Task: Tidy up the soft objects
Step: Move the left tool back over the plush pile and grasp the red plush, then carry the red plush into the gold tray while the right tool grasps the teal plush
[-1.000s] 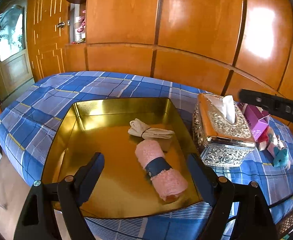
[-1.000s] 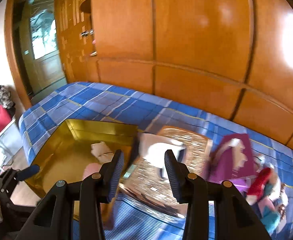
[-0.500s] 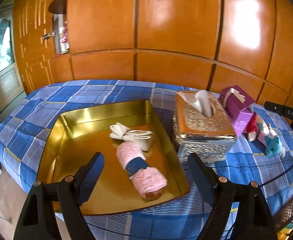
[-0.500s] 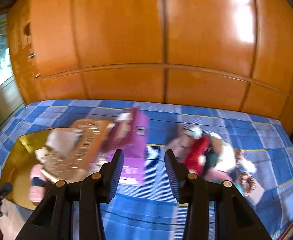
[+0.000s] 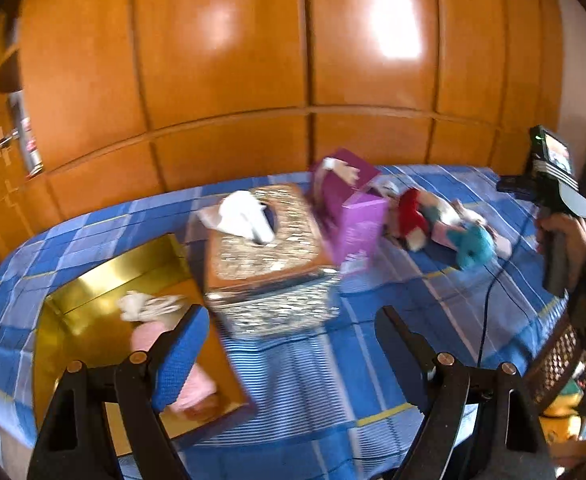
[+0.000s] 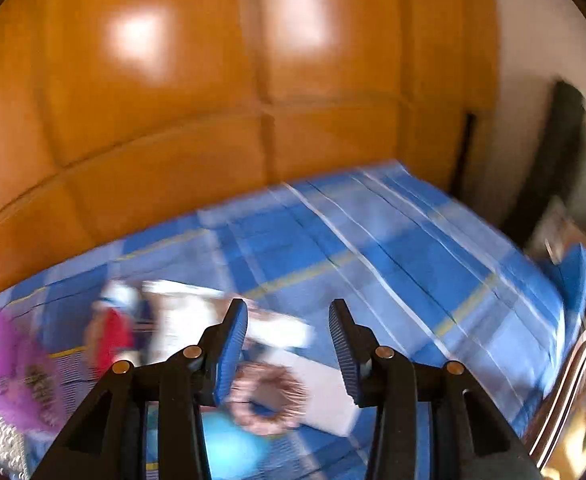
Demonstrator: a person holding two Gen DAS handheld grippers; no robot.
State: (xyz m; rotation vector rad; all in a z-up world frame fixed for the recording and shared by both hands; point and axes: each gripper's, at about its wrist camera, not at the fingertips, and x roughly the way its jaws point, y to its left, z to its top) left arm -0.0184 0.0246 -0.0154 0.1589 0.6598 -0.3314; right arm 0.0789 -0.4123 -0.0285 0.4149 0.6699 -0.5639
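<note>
Blue checked cloth [image 5: 433, 292] covered the table; soft toys [image 5: 445, 220] lay far right, away from the gold tray [image 5: 105, 276] (left). Both the right gripper [image 6: 289, 332] and left gripper [image 5: 289, 344] were empty, jaws apart. Reaching step; next needs a closing grip on one toy.

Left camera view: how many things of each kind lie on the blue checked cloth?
Gold tray: 1
Tissue boxes: 2 (ornate box, purple box)
Cloths in the tray: 2 (white cloth, pink towel)
Total: 5, leaving out the soft toys, too blurred to count.
</note>
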